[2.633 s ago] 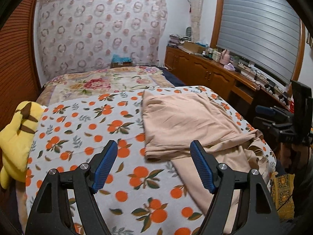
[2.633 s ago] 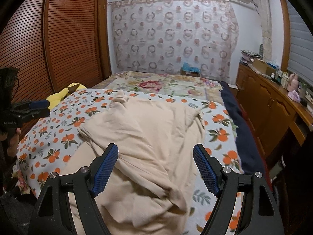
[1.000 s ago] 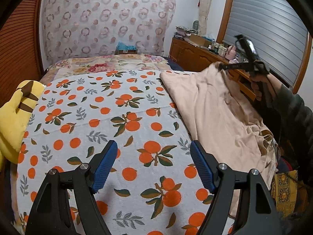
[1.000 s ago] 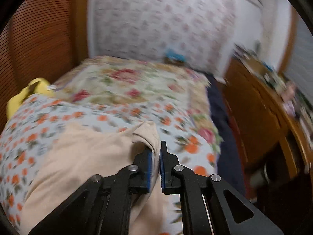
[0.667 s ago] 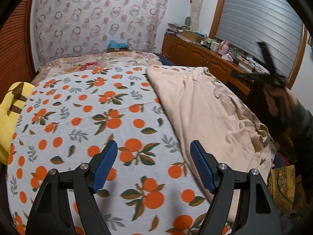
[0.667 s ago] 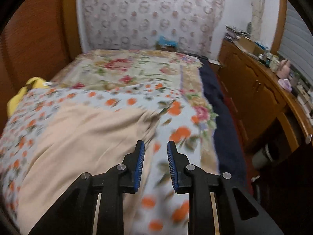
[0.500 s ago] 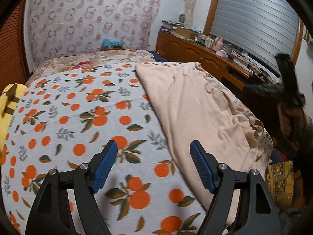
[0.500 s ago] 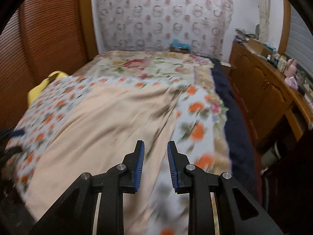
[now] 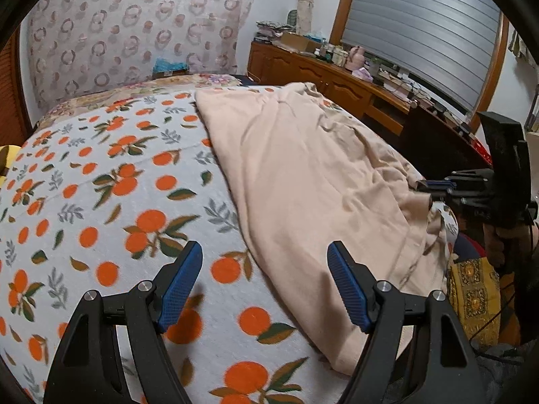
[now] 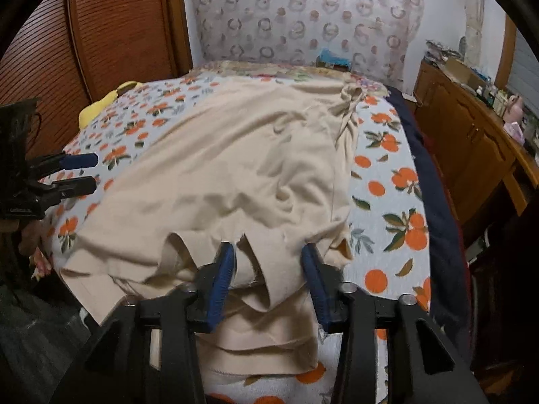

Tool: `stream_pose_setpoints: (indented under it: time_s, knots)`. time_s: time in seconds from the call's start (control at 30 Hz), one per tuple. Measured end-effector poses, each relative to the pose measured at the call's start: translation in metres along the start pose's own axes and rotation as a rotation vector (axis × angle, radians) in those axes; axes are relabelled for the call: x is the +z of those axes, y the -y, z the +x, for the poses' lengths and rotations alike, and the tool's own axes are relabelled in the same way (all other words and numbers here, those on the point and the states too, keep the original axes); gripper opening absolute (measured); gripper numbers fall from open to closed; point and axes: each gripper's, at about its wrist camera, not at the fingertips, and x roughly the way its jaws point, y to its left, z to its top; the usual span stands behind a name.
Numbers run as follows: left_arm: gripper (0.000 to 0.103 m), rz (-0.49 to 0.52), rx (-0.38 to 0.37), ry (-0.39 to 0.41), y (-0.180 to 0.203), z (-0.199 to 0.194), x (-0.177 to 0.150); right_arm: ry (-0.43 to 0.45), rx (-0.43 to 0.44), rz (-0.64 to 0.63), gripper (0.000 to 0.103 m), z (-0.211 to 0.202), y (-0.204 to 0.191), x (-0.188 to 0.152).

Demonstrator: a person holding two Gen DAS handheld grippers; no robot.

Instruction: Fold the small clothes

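A large beige cloth point(image 9: 303, 168) lies spread along the right half of the orange-print bedspread point(image 9: 118, 202), and its near hem hangs off the bed edge. My left gripper point(image 9: 264, 279) hovers open over the bedspread, with its right finger above the cloth's near left corner and nothing between its fingers. In the right wrist view the beige cloth point(image 10: 235, 155) fills the middle. My right gripper point(image 10: 267, 269) is at the near hem. Its jaws are closing with a bunched fold between them, and the pads still stand apart. Each gripper shows in the other view: the right gripper point(image 9: 426, 190) and the left gripper point(image 10: 84, 173).
A yellow plush toy point(image 10: 97, 107) lies at the bed's left side, beside louvred wooden doors point(image 10: 118, 33). A wooden cabinet point(image 9: 320, 70) crowded with small items runs along the right wall. A yellow patterned bag point(image 9: 471, 296) sits beyond the bed's right edge. A floral quilt point(image 10: 269, 67) covers the far end.
The right gripper let go of the cloth corner it held raised, drew back to the near hem, and its jaws spread around a fold. The cloth settled flat. The left gripper drifted towards the cloth.
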Motion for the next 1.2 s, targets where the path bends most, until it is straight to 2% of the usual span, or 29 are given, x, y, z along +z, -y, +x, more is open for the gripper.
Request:
stream_pose_setpoints:
  time_s: [0.07,0.2,0.3,0.4,0.47,0.5,0.63,0.73,0.83,1.03,1.1,1.17,1.2]
  knots:
    - [0.077,0.002,-0.001,-0.008,0.004,0.003,-0.003,0.014,-0.002,-0.006,0.004,-0.010,0.004,-0.002]
    - [0.077,0.012,-0.002,-0.016,0.007,0.002,-0.004,0.036,-0.027,-0.008,0.003,-0.044,0.006,-0.016]
    - [0.077,0.011,-0.004,-0.019,0.008,0.001,-0.006,0.010,-0.058,0.005,0.003,-0.061,0.014,-0.029]
    - [0.077,0.013,-0.011,-0.026,0.010,0.000,-0.009,-0.038,-0.066,0.022,0.003,-0.053,0.017,-0.039]
    - [0.077,0.018,-0.011,-0.034,0.013,-0.001,-0.012,-0.037,-0.078,0.027,0.003,-0.049,0.016,-0.040]
    - [0.077,0.018,-0.009,-0.037,0.013,0.000,-0.014,-0.031,-0.067,0.032,0.007,-0.048,0.015,-0.040]
    - [0.077,0.014,-0.012,-0.049,0.014,0.000,-0.017,0.017,-0.064,0.053,0.037,-0.044,0.016,-0.037]
    - [0.077,0.011,-0.013,-0.054,0.016,0.001,-0.017,0.040,-0.076,0.060,0.046,-0.038,0.015,-0.039]
    - [0.077,0.013,-0.018,-0.060,0.018,0.003,-0.020,0.053,-0.065,0.077,0.049,-0.033,0.014,-0.042]
    - [0.077,0.026,-0.025,-0.066,0.021,0.002,-0.025,-0.010,-0.048,0.106,0.049,-0.010,0.014,-0.051]
    - [0.077,0.032,-0.037,-0.067,0.024,0.001,-0.027,0.000,-0.059,0.104,0.049,-0.009,0.011,-0.053]
    - [0.069,0.045,-0.042,-0.067,0.028,-0.001,-0.029,-0.001,-0.079,0.086,0.049,-0.009,0.006,-0.054]
    - [0.062,0.052,-0.044,-0.069,0.030,-0.001,-0.029,-0.003,-0.084,0.081,0.049,-0.009,0.004,-0.055]
